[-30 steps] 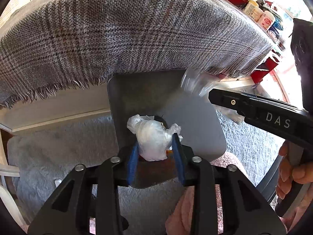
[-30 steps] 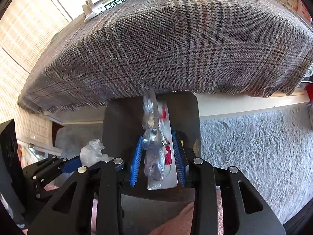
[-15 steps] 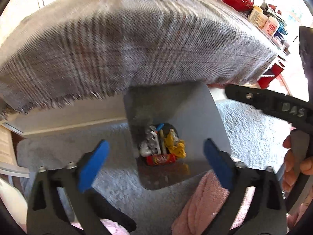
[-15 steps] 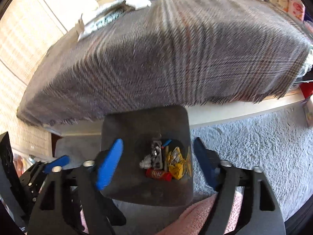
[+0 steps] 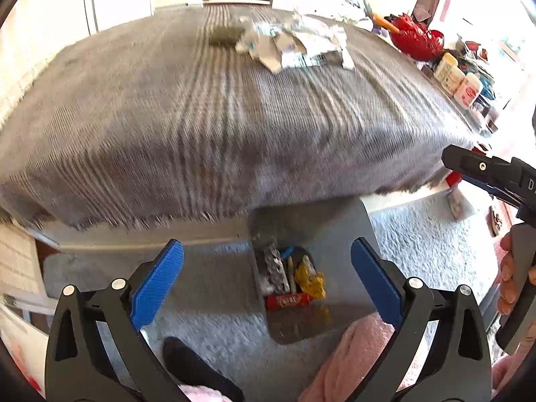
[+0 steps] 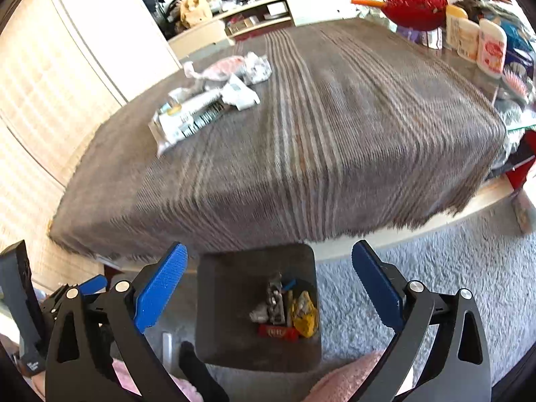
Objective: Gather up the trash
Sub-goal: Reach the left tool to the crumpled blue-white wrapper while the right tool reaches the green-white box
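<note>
A grey bin (image 5: 335, 231) (image 6: 231, 301) stands on the carpet in front of the table; it holds wrappers, among them a red one (image 5: 288, 300) (image 6: 278, 331) and a yellow one (image 5: 310, 278) (image 6: 304, 313). My left gripper (image 5: 267, 283) is open and empty above the bin's left side. My right gripper (image 6: 268, 288) is open and empty above the bin. A pile of white wrappers and crumpled paper (image 5: 294, 45) (image 6: 207, 100) lies on the far part of the plaid-covered table (image 5: 201, 117) (image 6: 335, 134).
A red bowl (image 5: 415, 38) (image 6: 413, 5) and several jars (image 5: 457, 78) (image 6: 475, 43) crowd the table's right end. A low white shelf (image 6: 268, 13) stands behind. Grey shag carpet (image 6: 435, 284) covers the floor. A pink-clad leg (image 5: 351, 361) is below the grippers.
Both grippers opened and let go of their trash, a crumpled plastic wad and a clear wrapper, over the bin. Both then rose, bringing the table top into view.
</note>
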A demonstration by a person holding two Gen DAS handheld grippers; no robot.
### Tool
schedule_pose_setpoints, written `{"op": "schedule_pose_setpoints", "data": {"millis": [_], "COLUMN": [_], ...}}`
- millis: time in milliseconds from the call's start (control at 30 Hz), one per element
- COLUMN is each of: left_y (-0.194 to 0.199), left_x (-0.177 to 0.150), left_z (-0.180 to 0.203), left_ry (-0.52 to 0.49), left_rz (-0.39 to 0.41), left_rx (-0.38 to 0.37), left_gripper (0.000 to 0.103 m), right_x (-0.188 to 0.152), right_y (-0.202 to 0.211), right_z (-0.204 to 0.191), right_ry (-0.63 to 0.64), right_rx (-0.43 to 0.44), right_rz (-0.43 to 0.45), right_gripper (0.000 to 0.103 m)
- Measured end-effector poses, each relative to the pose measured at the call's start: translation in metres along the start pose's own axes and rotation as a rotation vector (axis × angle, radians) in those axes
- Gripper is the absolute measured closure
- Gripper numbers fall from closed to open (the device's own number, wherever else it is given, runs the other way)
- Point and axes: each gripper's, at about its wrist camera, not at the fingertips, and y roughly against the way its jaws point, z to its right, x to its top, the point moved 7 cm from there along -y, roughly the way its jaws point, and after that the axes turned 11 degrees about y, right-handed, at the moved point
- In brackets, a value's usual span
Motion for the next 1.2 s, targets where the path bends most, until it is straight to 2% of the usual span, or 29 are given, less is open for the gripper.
{"op": "schedule_pose_setpoints", "data": {"millis": [233,533,667,767,900,1000,1200], "left_y": [0.005,0.001,-0.002,-0.006,-0.01,-0.012,-0.023], "left_x": [0.048,0.11,0.132,0.144,0.157,0.167,0.175], "left_z": [-0.006,-0.012,-0.009,-0.006,-0.005,-0.007,-0.009], "left_ry": [-0.042,-0.052,-0.063,-0.094,-0.117,-0.124,-0.137], "left_rz": [0.06,0.111,0.131,0.144,0.154,0.163,0.158], "left_rx": [0.062,0.088,0.084,0.088,0.095,0.093,0.098], "left_gripper": [0.008,0.008,0.008,0.008,0.008,0.008,0.008], "right_x": [0.043,0.101,0.124,0.14,0.149,0.151,0.156], "right_y": [-0.006,-0.039,-0.059,-0.077,-0.103,-0.121,-0.139], "right_z": [-0.013,-0.033,-0.044,-0.048,-0.051,-0.054,-0.044], "right_ry": [0.09,-0.007,0.002,-0.024,-0.042,-0.044,-0.084], "right_rx": [-0.043,-0.011,-0.037,-0.03,-0.022,-0.03,-0.041], "right_rz": [0.031,0.041,0.032,0.016,-0.035,-0.073,-0.085], "right_gripper": [0.004,0.004,0.006,0.013,0.027,0.029,0.032]}}
